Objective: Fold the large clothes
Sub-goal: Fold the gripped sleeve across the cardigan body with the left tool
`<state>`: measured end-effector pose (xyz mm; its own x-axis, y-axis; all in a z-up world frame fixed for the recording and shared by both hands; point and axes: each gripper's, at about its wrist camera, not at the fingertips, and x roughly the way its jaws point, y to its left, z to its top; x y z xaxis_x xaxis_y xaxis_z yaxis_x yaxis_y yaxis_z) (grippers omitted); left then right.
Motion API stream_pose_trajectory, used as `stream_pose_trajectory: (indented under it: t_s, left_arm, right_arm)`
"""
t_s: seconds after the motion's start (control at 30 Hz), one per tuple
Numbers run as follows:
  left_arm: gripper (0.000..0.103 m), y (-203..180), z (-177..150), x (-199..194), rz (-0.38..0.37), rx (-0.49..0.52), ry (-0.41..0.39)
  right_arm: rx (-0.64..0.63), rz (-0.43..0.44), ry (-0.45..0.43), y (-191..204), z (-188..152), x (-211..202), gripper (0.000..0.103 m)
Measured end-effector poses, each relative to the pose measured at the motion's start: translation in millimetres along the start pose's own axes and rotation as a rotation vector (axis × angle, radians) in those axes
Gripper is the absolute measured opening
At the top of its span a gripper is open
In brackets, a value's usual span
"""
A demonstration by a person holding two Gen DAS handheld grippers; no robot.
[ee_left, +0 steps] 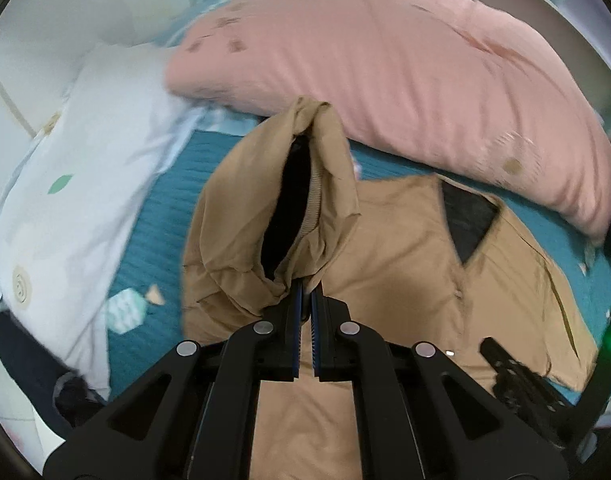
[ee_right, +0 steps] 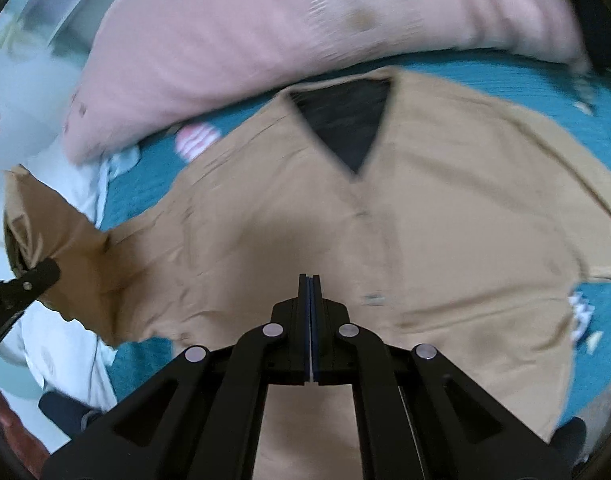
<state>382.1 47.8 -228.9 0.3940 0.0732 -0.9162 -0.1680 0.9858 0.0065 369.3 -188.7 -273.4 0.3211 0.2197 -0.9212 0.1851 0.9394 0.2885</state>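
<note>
A tan jacket [ee_right: 425, 216] with a dark lining at its V neck lies front-up on the teal bedspread [ee_right: 153, 168]. My left gripper [ee_left: 306, 300] is shut on the jacket's sleeve [ee_left: 265, 208] and holds it lifted, its cuff opening facing the camera. The lifted sleeve also shows at the left of the right wrist view [ee_right: 57, 232], with the left gripper's fingertip [ee_right: 37, 276] on it. My right gripper [ee_right: 310, 284] is shut with nothing visible between its pads, hovering over the jacket's lower front. It appears at the right edge of the left wrist view [ee_left: 517, 376].
A large pink duvet [ee_left: 385, 60] lies bunched behind the jacket. A white pillow [ee_left: 77, 184] with small prints lies at the left. A dark object [ee_left: 29, 360] sits at the bed's lower left edge.
</note>
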Motion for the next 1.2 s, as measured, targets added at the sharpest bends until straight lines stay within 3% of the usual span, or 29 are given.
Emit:
stream_pose_trajectory:
  t_s: [0.3, 0.53, 0.77, 1.13, 1.2]
  left_arm:
    - [0.004, -123, -21, 3, -0.089, 0.15, 0.028]
    - [0.004, -200, -42, 23, -0.116, 0.243, 0.069]
    - [0.004, -250, -61, 53, -0.112, 0.298, 0.121]
    - [0.005, -312, -94, 118, -0.073, 0.386, 0.215]
    - [0.021, -312, -99, 132, -0.098, 0.37, 0.256]
  right_arm:
    - [0.125, -0.143, -0.103, -109, 1, -65, 0.0]
    - [0.193, -0.241, -0.139, -173, 0, -90, 0.0]
    - [0.232, -0.313, -0.143, -222, 4, -87, 0.0]
    - [0.285, -0.311, -0.091, -265, 3, -53, 0.0]
    - [0.292, -0.308, -0.077, -269, 2, -47, 0.0]
